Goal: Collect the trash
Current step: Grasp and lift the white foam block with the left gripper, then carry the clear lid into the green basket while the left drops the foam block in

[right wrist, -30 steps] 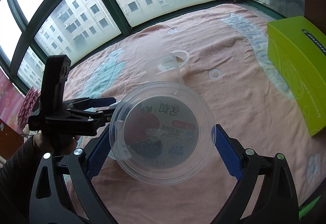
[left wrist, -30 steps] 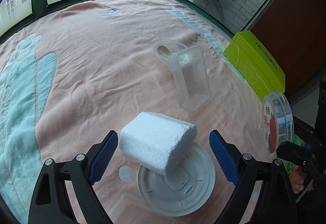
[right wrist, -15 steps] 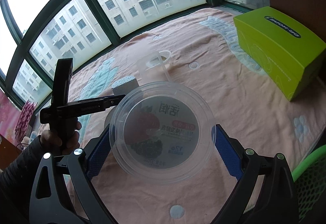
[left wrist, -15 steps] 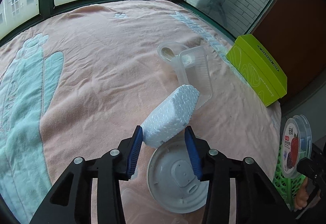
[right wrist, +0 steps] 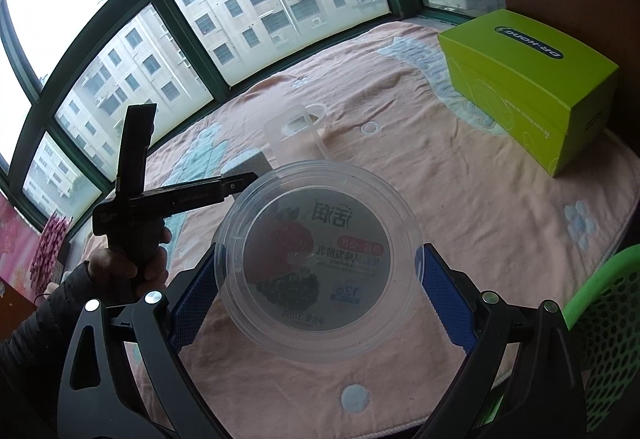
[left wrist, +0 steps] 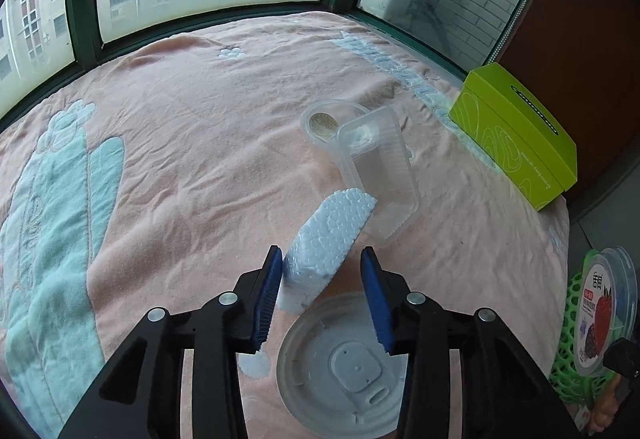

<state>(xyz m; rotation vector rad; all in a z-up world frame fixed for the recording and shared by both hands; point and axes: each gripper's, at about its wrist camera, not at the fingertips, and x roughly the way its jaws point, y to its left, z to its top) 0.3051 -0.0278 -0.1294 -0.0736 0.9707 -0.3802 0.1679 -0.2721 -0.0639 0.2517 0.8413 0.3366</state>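
Observation:
A white foam block [left wrist: 332, 227] stands tilted between the blue pads of my left gripper [left wrist: 322, 267]. The jaws are closing on it and the pads press its lower end. Just below it a white round lid [left wrist: 340, 367] lies on the pink blanket [left wrist: 180, 159]. My right gripper [right wrist: 316, 291] is shut wide on a clear round container [right wrist: 316, 263] with a strawberry label, held past the blanket's near edge. In the left wrist view that container [left wrist: 604, 307] hangs over a green basket [left wrist: 572, 359]. The right wrist view shows the left gripper [right wrist: 240, 179] from the side, in a person's hand.
A clear rectangular tray [left wrist: 384, 167] leans on a clear round cup [left wrist: 324, 119] mid-blanket. A lime-green box [left wrist: 516, 135] sits at the right edge, also in the right wrist view as the box [right wrist: 528, 79]. The green mesh basket [right wrist: 600, 319] stands beside the bed. Windows run behind.
The left jaws came in from wide open onto the foam block, which turned lengthwise and tipped up. The right gripper carried the clear container rightwards, off the blanket toward the green basket.

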